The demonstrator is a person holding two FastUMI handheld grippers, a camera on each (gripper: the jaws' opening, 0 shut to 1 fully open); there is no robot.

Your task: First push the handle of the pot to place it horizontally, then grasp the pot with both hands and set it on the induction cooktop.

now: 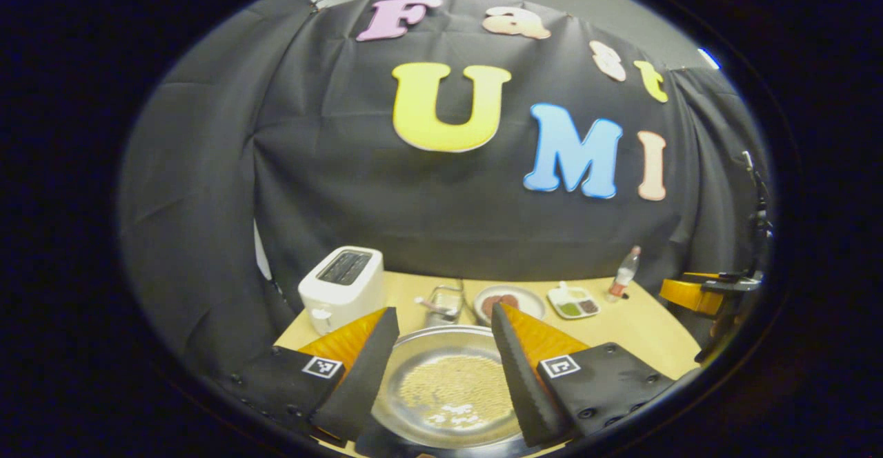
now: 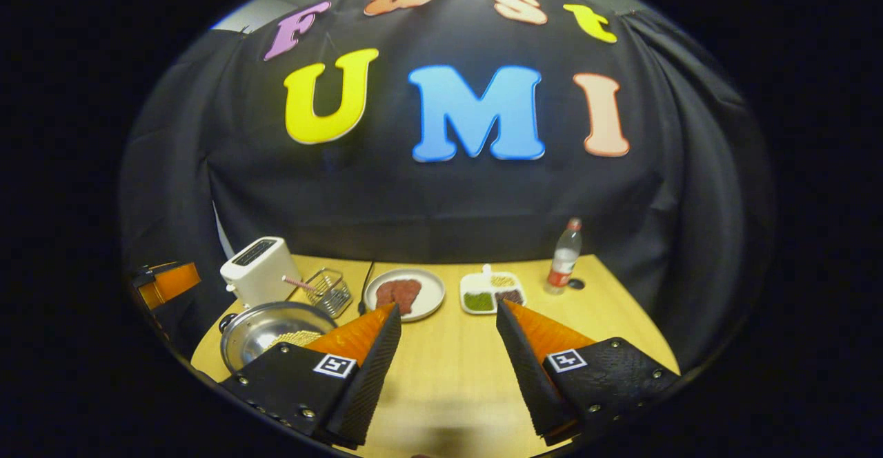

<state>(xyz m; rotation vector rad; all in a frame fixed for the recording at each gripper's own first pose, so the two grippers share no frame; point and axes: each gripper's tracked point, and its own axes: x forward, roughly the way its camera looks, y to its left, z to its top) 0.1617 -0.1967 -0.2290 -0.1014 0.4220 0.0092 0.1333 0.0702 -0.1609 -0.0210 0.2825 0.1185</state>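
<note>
A: Status?
B: I see the pot [image 1: 452, 389] on the table's [image 2: 441, 368] near left, between my left gripper [image 1: 441, 368] fingers, spread. Right gripper [image 2: 448, 368] spread, empty. Nothing grasped; cooktop placement remains.

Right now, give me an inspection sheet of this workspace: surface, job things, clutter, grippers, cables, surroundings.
Surface: wooden table, bare in front of the right gripper.
Job's things: pot holding pale grains, standing on the table's left side; cooktop nothing seen.
Clutter: toaster, wire basket, plate of meat, divided dish, bottle.
Grippers: left gripper open over the pot; right gripper open over bare table.
Cables: dark cord beside the plate.
Surroundings: black cloth wall.
</note>
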